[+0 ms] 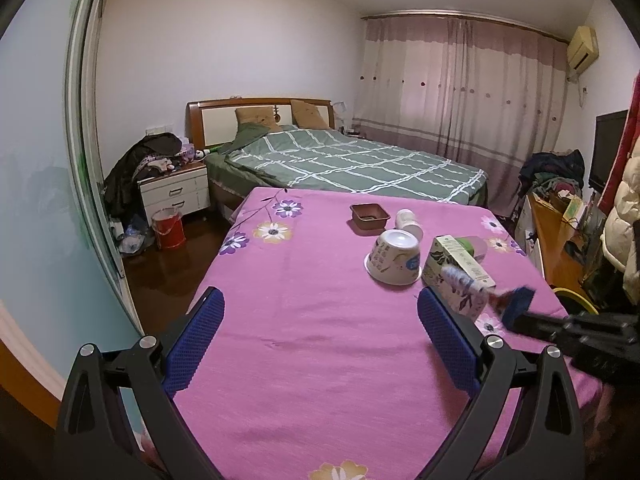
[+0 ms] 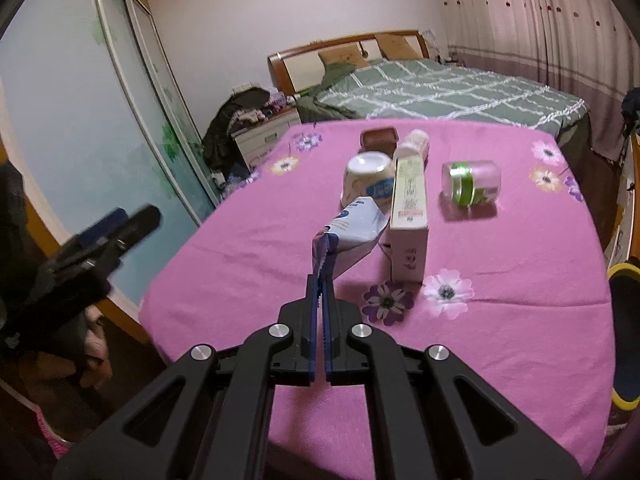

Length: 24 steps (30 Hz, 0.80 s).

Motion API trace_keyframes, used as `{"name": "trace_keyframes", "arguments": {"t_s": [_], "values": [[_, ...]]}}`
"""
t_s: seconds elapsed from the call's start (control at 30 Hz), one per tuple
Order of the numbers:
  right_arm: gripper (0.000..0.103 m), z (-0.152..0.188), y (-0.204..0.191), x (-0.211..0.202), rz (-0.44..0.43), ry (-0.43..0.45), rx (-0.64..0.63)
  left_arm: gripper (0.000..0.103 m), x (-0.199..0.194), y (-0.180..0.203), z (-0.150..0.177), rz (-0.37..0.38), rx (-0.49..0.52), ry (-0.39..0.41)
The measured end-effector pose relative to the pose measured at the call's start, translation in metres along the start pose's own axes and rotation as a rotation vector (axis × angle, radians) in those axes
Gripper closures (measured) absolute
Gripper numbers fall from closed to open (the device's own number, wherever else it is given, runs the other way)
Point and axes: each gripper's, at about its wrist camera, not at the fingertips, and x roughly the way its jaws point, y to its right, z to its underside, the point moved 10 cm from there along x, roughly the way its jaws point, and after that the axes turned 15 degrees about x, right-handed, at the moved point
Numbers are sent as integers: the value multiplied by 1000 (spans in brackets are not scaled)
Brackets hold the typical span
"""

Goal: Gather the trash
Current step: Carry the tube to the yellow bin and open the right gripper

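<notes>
My right gripper (image 2: 320,280) is shut on the crimped end of a blue-and-white snack packet (image 2: 352,224) and holds it above the pink flowered tablecloth (image 2: 240,264). The packet (image 1: 464,286) and right gripper (image 1: 516,304) also show in the left wrist view. My left gripper (image 1: 320,328) is open and empty over the cloth. Further on lie an upturned paper bowl (image 1: 394,256), a cream carton (image 2: 408,216), a green-banded clear jar (image 2: 472,184) on its side, a white bottle (image 2: 414,144) and a brown tray (image 1: 370,218).
A yellow-rimmed bin (image 2: 626,332) stands right of the table. A bed (image 1: 340,160) lies beyond the table, with a nightstand (image 1: 174,192) and red bucket (image 1: 168,228) at left. A sliding wardrobe door (image 1: 40,160) runs along the left.
</notes>
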Motion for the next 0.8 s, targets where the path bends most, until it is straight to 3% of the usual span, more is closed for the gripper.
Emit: {"name": "trace_keyframes", "arguments": {"t_s": [0.23,0.43,0.67,0.8], "values": [[100,-18,0,-39,-13,85,-22,7,-4,14,-4,21,28,4],[100,-35,20,-68,26,158,-6,7,-3,29,-6,48,47,2],[100,-52,88,-101,163,240,70,7,9,59,-8,100,75,-10],[100,-52,154,-116,284,262,150,7,19,80,-8,118,98,-23]]}}
